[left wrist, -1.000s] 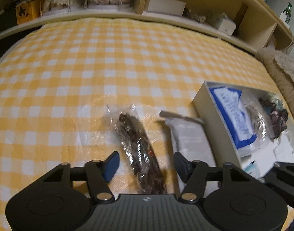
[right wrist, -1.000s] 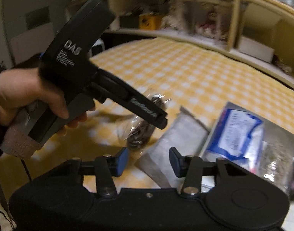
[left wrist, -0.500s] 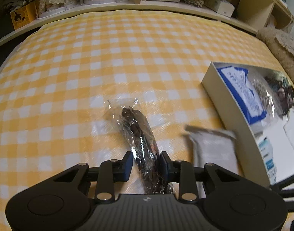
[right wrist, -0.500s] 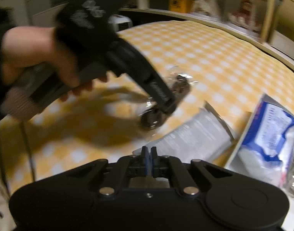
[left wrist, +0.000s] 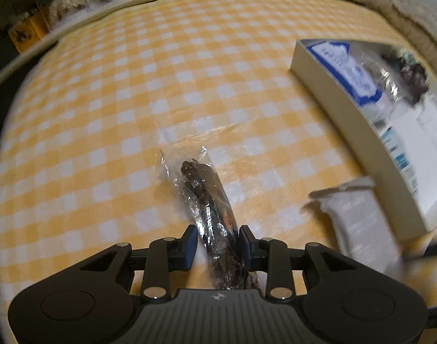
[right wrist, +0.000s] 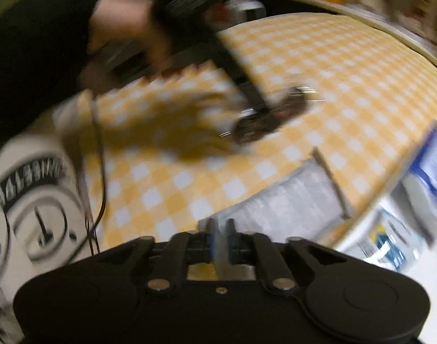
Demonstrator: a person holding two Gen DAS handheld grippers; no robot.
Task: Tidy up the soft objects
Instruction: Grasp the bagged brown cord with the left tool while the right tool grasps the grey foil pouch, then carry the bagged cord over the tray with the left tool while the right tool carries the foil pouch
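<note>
A clear plastic bag (left wrist: 201,183) with a dark bundle inside lies on the yellow checked cover (left wrist: 127,91). My left gripper (left wrist: 217,242) is shut on its near end, both blue pads pressing the plastic. In the right wrist view that bag (right wrist: 278,111) shows blurred under the left tool, which a hand (right wrist: 121,25) holds. A flat grey pouch (right wrist: 290,200) has its near edge between the pads of my right gripper (right wrist: 220,243), whose jaws are opening slightly while the pads still pinch it. The pouch (left wrist: 358,218) looks raised and blurred beside the white box (left wrist: 347,120).
The white box holds a blue-and-white packet (left wrist: 344,71) and other bagged items. Shelves with stuffed toys (left wrist: 66,5) run along the far edge. A beige fluffy blanket (left wrist: 413,14) lies at the back right. A printed white cloth (right wrist: 32,206) and a thin cable (right wrist: 101,157) are at my left.
Both grippers went from open to closed: the left onto the clear bag's near end, the right onto the grey pouch's edge. Both have shifted, and the pouch has moved towards the box.
</note>
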